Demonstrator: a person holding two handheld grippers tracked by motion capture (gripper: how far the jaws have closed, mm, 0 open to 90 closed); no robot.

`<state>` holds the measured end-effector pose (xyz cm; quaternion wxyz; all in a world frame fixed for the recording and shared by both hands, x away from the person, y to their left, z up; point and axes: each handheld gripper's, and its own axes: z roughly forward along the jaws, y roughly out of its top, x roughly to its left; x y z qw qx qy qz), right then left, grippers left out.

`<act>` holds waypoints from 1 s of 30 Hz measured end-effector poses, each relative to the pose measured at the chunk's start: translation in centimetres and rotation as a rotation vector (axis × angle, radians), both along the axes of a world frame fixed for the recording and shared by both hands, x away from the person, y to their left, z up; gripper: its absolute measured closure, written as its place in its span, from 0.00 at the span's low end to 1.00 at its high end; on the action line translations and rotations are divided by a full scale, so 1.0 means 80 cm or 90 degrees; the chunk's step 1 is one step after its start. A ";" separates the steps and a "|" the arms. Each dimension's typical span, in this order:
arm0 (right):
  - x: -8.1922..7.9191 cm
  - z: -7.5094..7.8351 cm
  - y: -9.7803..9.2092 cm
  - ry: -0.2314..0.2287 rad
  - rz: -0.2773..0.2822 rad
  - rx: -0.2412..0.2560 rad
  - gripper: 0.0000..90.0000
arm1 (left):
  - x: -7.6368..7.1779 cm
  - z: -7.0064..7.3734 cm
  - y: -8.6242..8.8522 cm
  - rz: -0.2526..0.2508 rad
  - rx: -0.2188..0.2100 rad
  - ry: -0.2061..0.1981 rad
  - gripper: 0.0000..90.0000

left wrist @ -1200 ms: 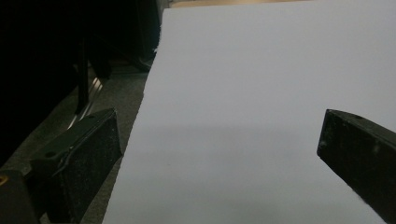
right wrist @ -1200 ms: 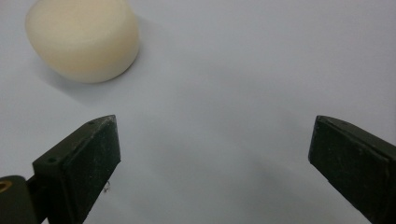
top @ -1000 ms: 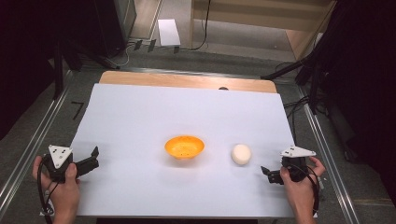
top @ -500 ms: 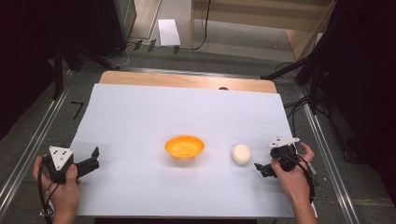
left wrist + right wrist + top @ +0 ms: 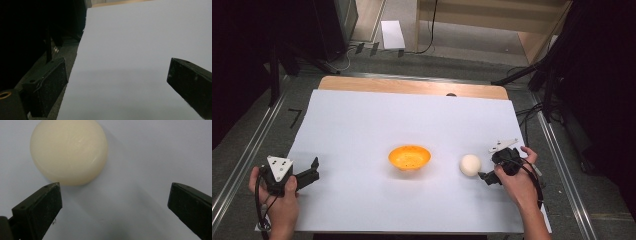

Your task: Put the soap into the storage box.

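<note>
**Inspection: one ball, one bowl, two grippers on the white sheet**

The ball (image 5: 470,164) is a single pale cream sphere, smooth and matte, with faint scuff lines visible in my right gripper view (image 5: 69,151). It rests on the white sheet (image 5: 362,120) that covers the table, to the right of the bowl and well apart from it.

Count: one ball, one bowl, two grippers.

The bowl (image 5: 409,157) is orange, shallow and round, standing upright near the middle of the sheet. I can make out small specks on its inner surface but cannot tell what they are; no object lies in it.

My right gripper (image 5: 486,177) lies low over the sheet just beside the ball, on its right and slightly nearer to me. Its jaws are spread wide and grasp nothing. In the right gripper view (image 5: 113,202) the ball sits just ahead of the left-hand jaw tip, outside the gap; whether it touches that tip I cannot tell.

My left gripper (image 5: 313,170) is held near the sheet's left edge, well apart from the bowl. In the left gripper view (image 5: 116,77) its jaws stand wide apart and empty, one over the sheet, the other past the sheet's edge over the dark floor (image 5: 50,50).
</note>
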<state>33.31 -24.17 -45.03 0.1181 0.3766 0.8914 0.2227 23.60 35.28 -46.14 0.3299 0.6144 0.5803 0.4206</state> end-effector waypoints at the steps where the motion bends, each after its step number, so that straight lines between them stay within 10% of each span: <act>1: 0.000 0.000 0.000 0.000 0.000 0.000 0.00 | 0.000 0.000 0.000 0.000 0.000 0.000 0.04; 30: 0.018 0.010 0.050 0.070 0.088 -0.004 0.16 | 0.001 0.000 -0.001 -0.005 0.003 0.005 0.05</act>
